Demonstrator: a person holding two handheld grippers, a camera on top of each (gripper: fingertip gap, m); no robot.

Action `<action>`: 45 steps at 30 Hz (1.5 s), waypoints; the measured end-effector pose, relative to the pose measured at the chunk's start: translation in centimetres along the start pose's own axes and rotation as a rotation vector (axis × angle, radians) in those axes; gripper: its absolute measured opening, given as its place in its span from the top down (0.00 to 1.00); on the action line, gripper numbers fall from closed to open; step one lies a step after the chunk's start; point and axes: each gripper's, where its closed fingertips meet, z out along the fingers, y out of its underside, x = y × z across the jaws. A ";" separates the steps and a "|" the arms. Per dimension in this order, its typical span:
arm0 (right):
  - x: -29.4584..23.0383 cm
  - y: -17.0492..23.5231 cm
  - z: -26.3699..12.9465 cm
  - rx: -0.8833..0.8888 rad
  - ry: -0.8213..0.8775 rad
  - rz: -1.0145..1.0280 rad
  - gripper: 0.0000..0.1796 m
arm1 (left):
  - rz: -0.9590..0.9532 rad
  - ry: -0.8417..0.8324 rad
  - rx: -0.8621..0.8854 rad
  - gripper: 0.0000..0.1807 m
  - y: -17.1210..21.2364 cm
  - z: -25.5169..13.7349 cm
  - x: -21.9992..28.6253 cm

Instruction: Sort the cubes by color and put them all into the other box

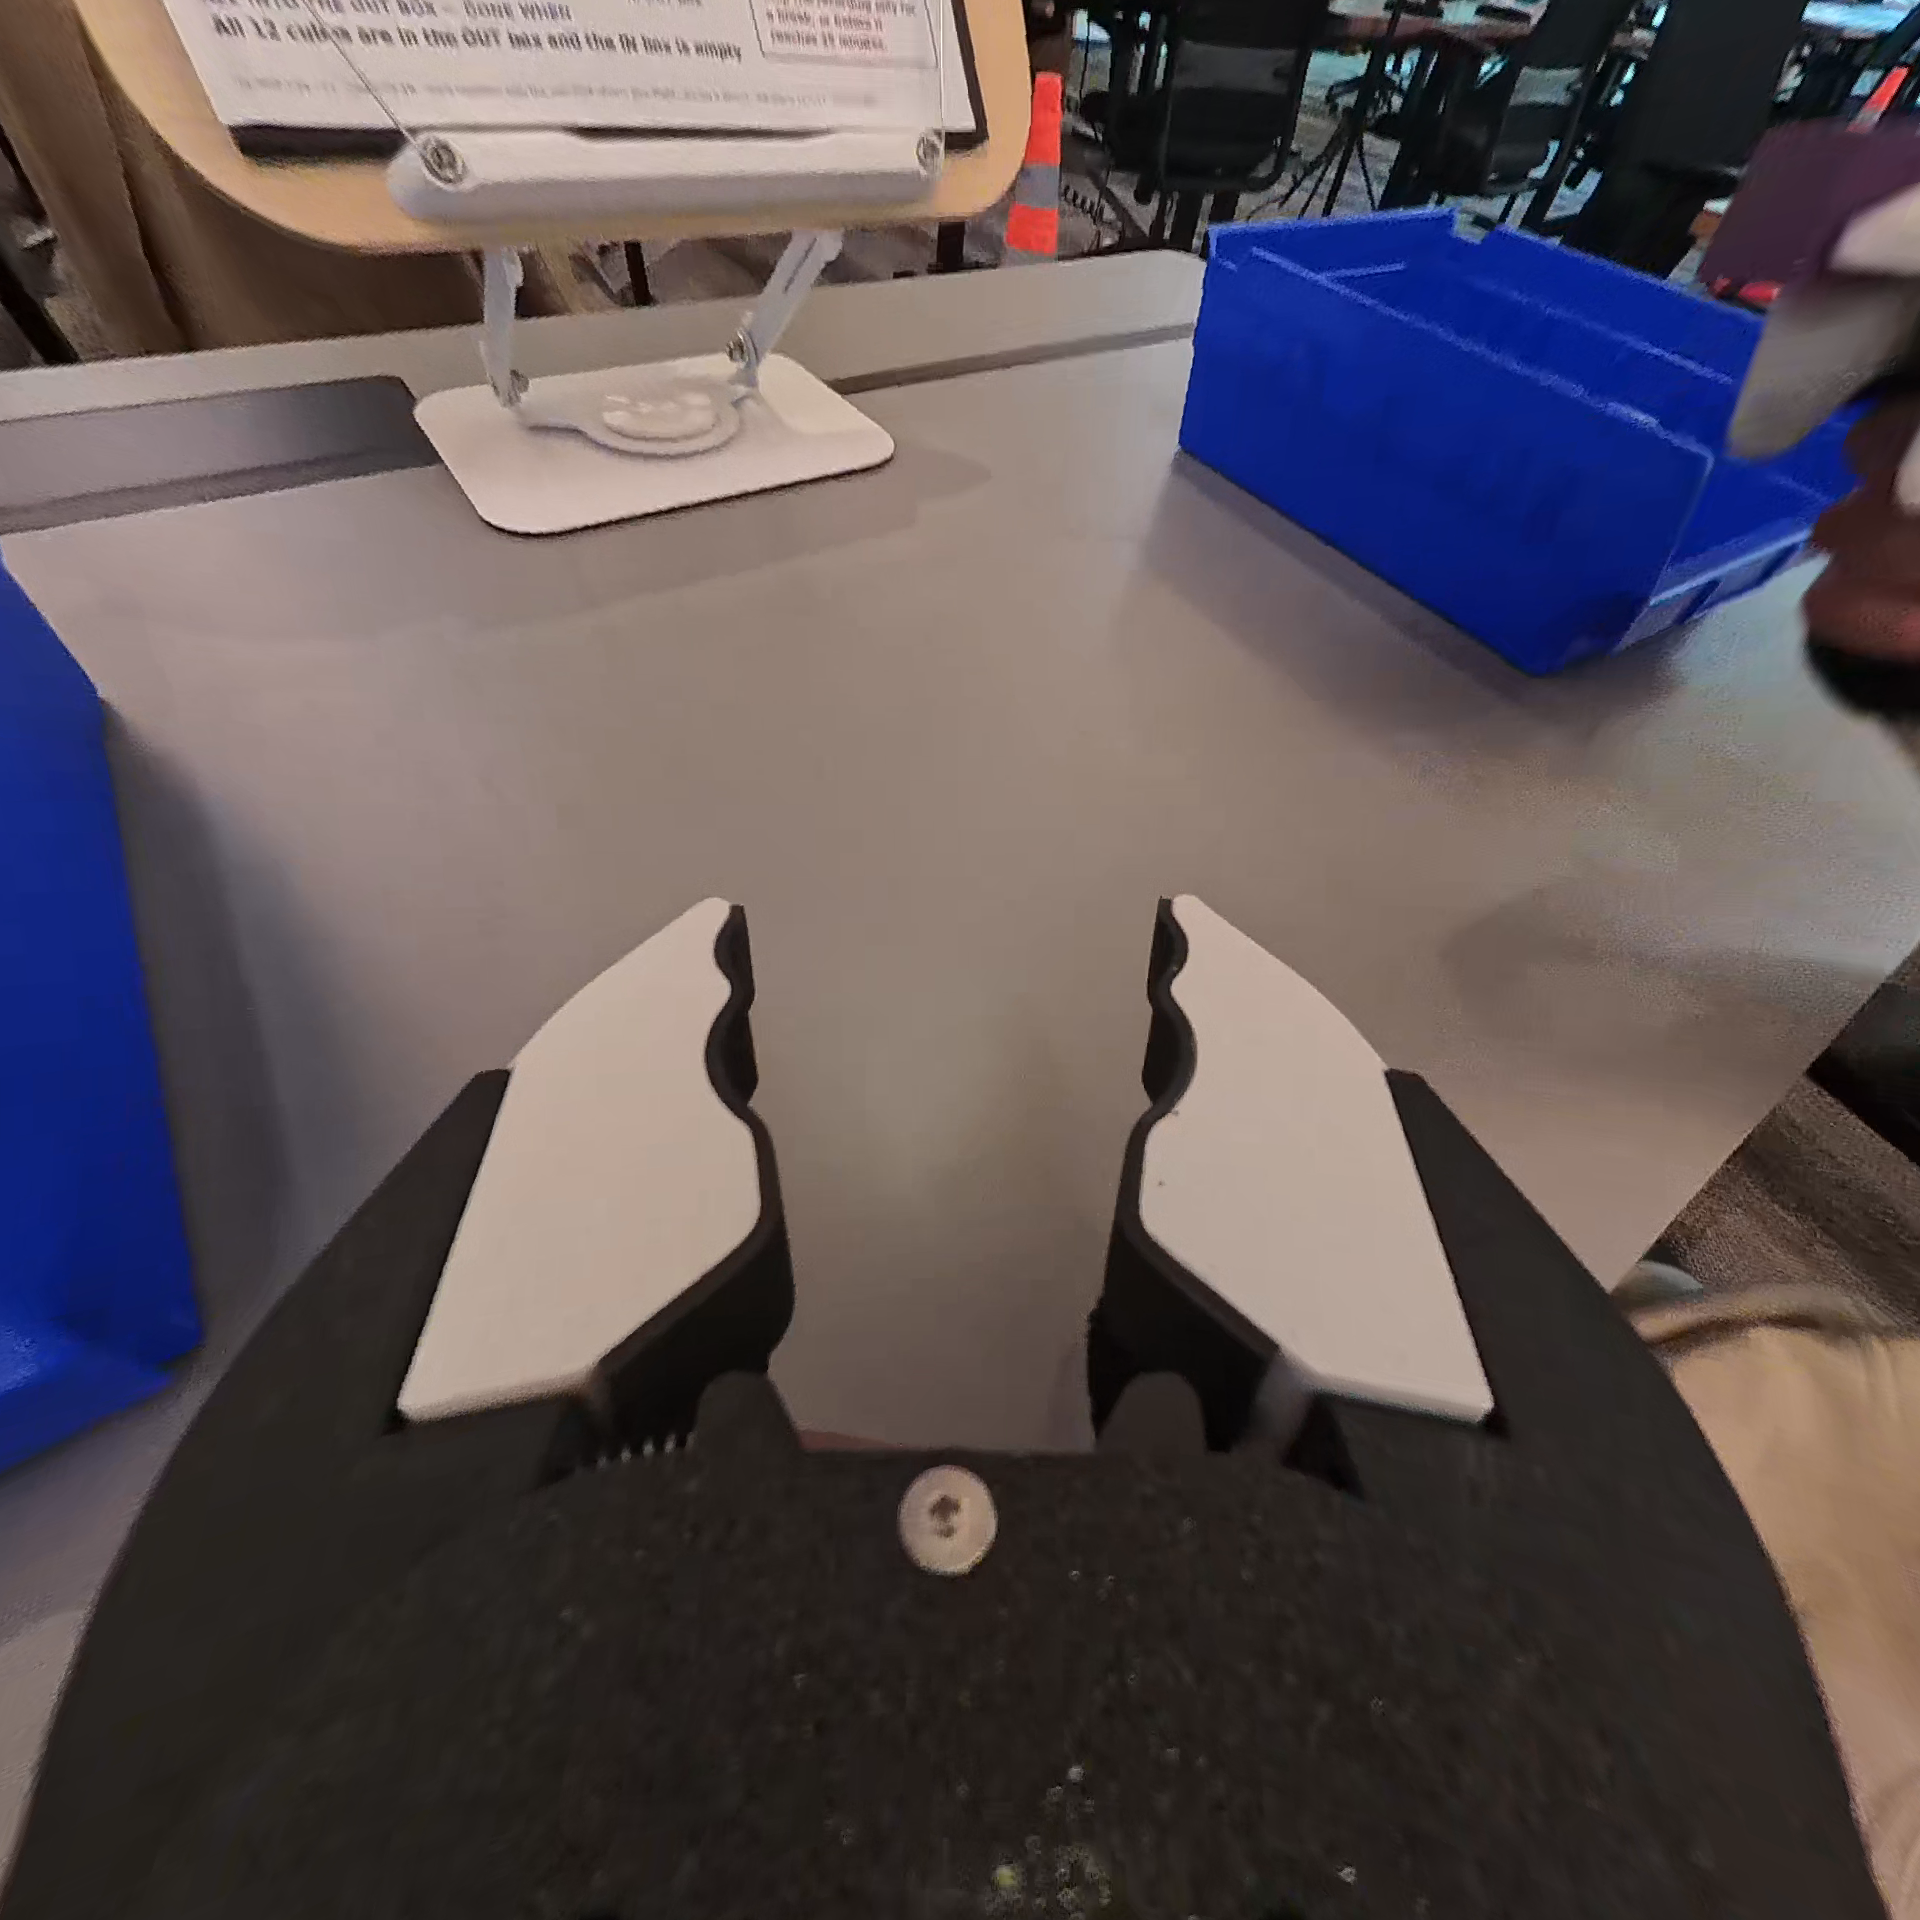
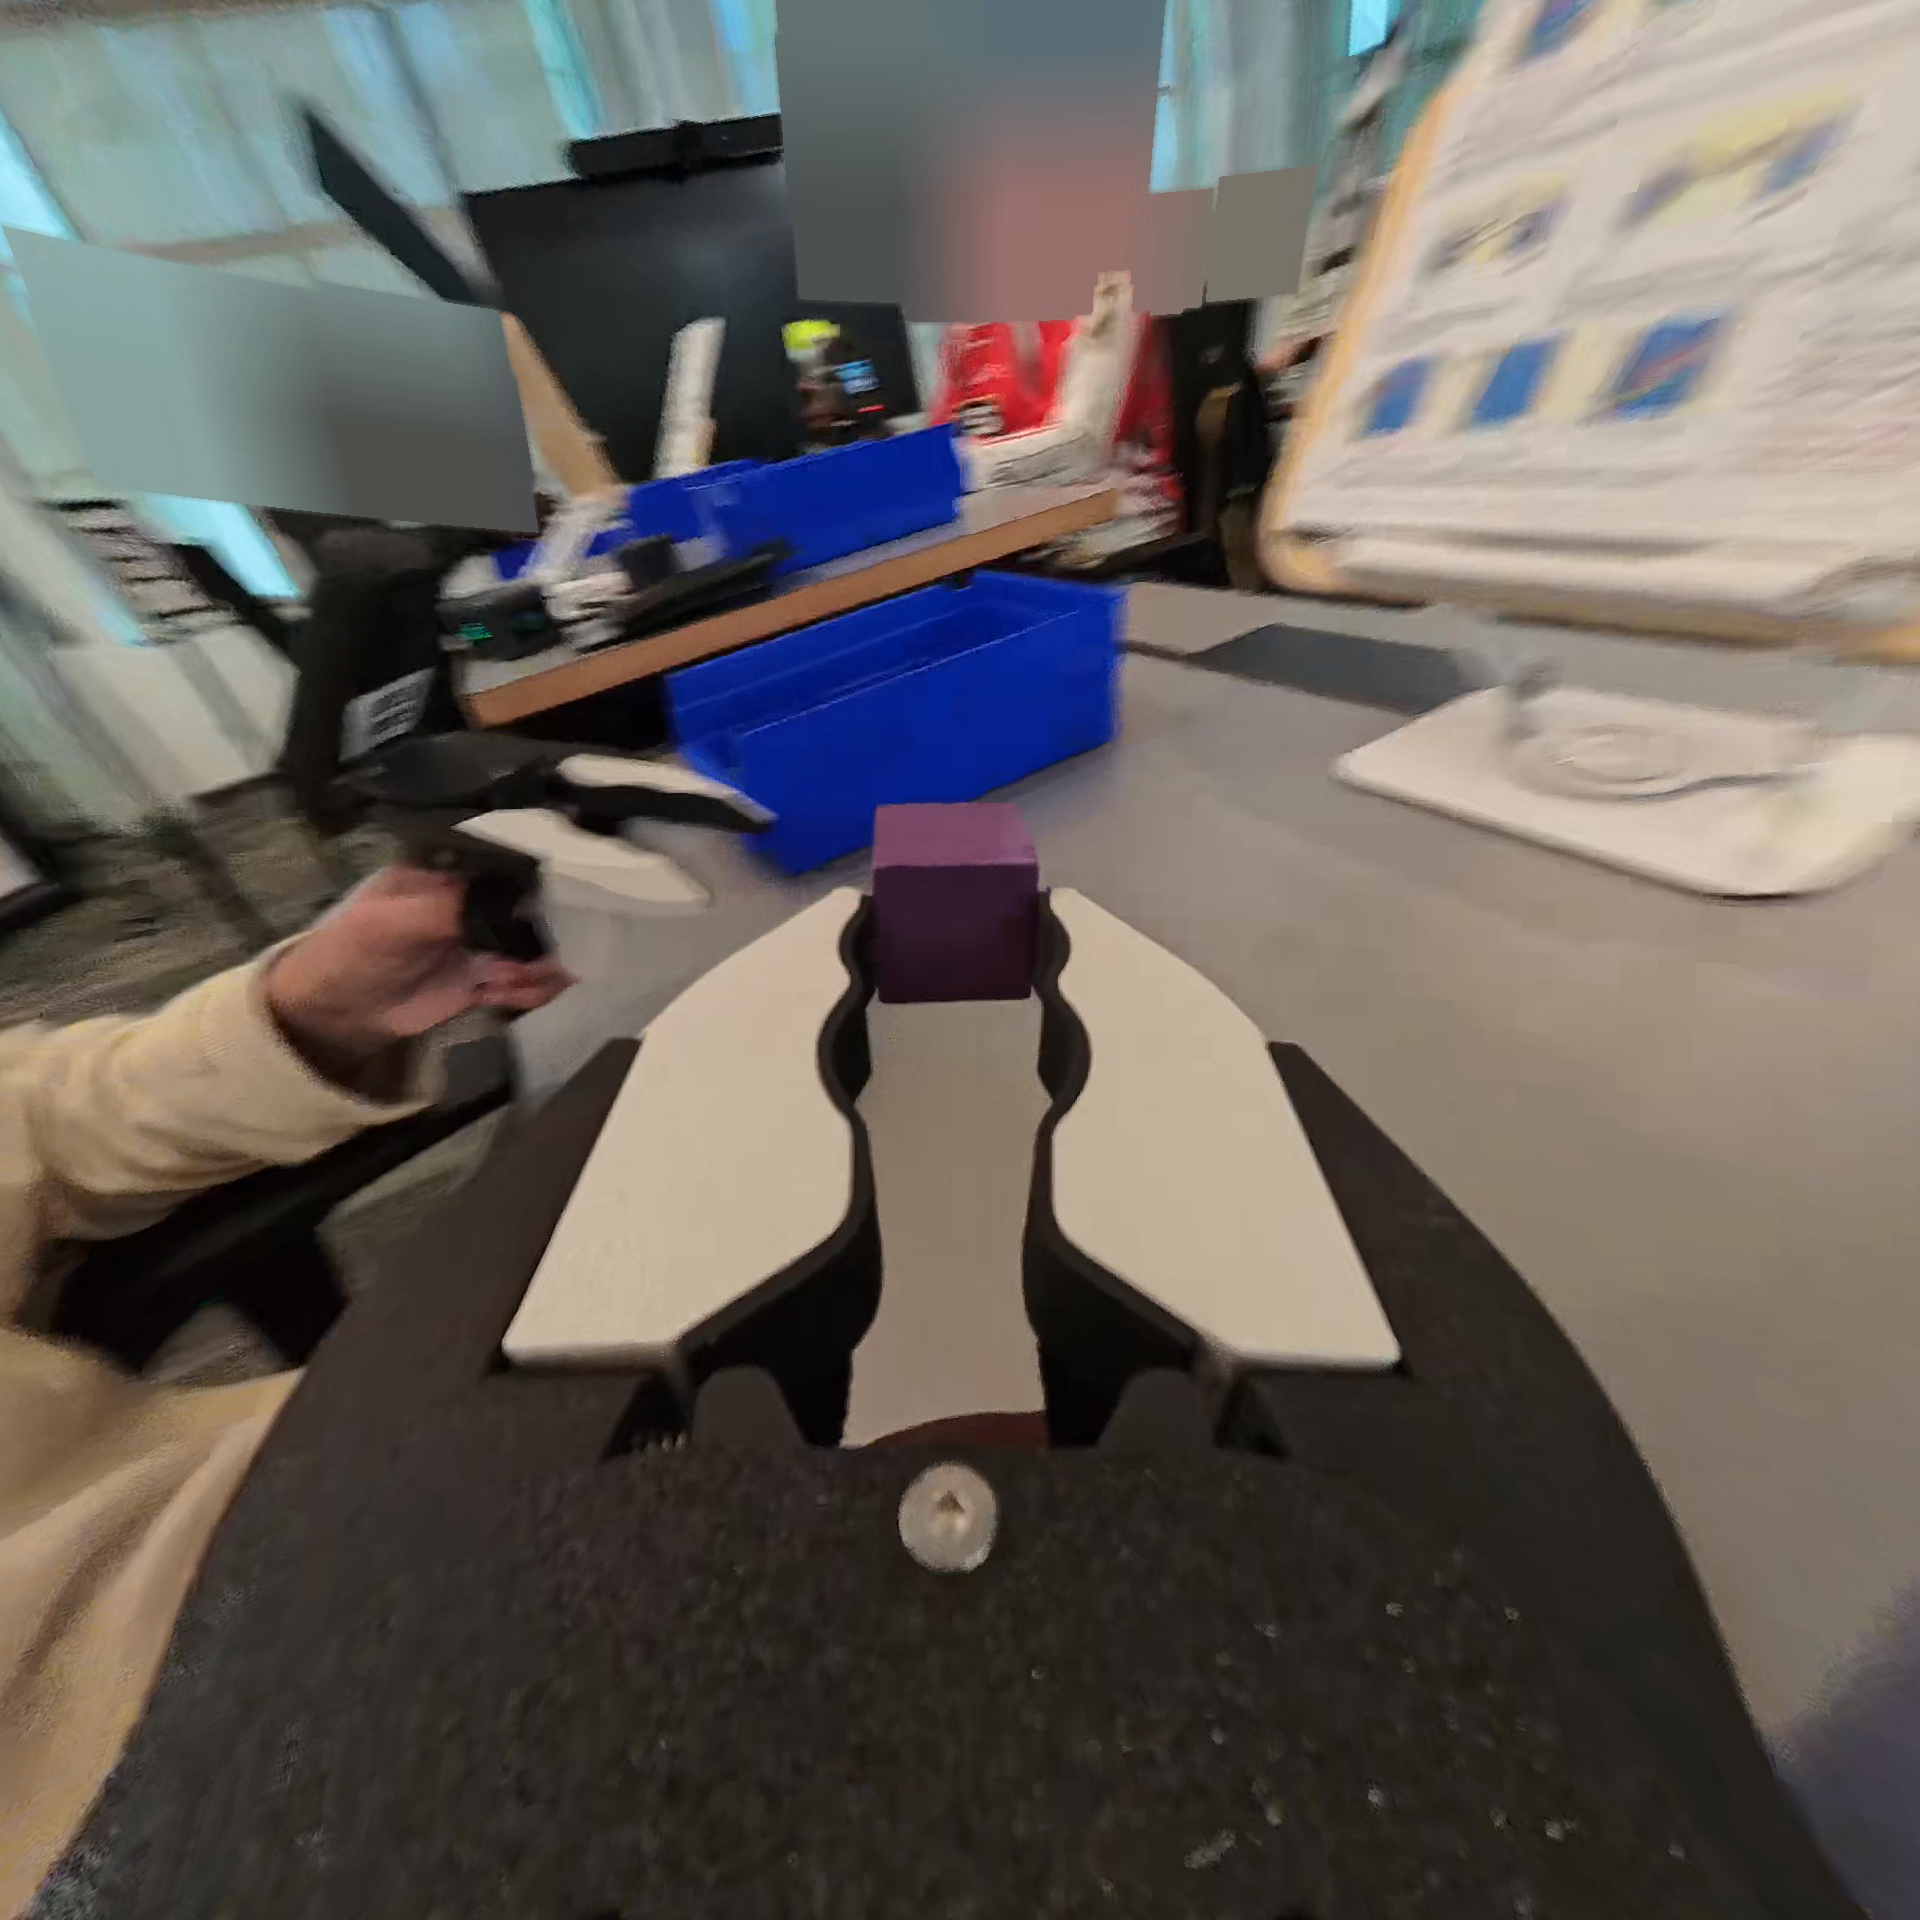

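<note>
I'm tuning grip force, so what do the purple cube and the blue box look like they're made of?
Purple cube: matte, opaque, crisp edges; possibly painted wood or dense foam, can't tell which. The right hand-held gripper pinches it without visible denting. Blue box: looks like rigid moulded plastic, with a slight sheen and thin walls.

Grey table (image 1: 935,675) fills the left wrist view. White stand (image 1: 655,436) at 11 o'clock, base flat on the table, holding a tilted wood-edged board (image 1: 582,94) with a printed sheet. Orange cone (image 1: 1039,166) on the floor at 12, dark chairs (image 1: 1226,94) behind. Right wrist view: blurred, second table (image 2: 790,613) at 12 with cluttered gear.
</note>
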 end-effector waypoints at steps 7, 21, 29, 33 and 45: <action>22.1 -4.5 -12.1 -0.436 0.728 0.061 0.84 | 0.007 0.056 -0.029 0.60 0.2 0.0 1.3; 38.8 7.8 -15.8 -1.181 1.112 0.283 0.84 | 0.124 0.055 -0.078 0.60 1.5 0.2 2.8; 35.8 2.4 -14.8 -0.974 1.147 -0.005 0.72 | 0.115 0.052 -0.056 0.60 1.0 -0.3 2.3; 21.0 -5.8 -8.9 -0.406 0.865 -0.178 0.75 | 0.076 0.022 -0.029 0.60 0.5 -0.7 0.9; -4.8 6.9 0.6 -0.112 0.177 -0.026 0.78 | 0.035 0.018 -0.095 0.60 2.8 0.7 0.4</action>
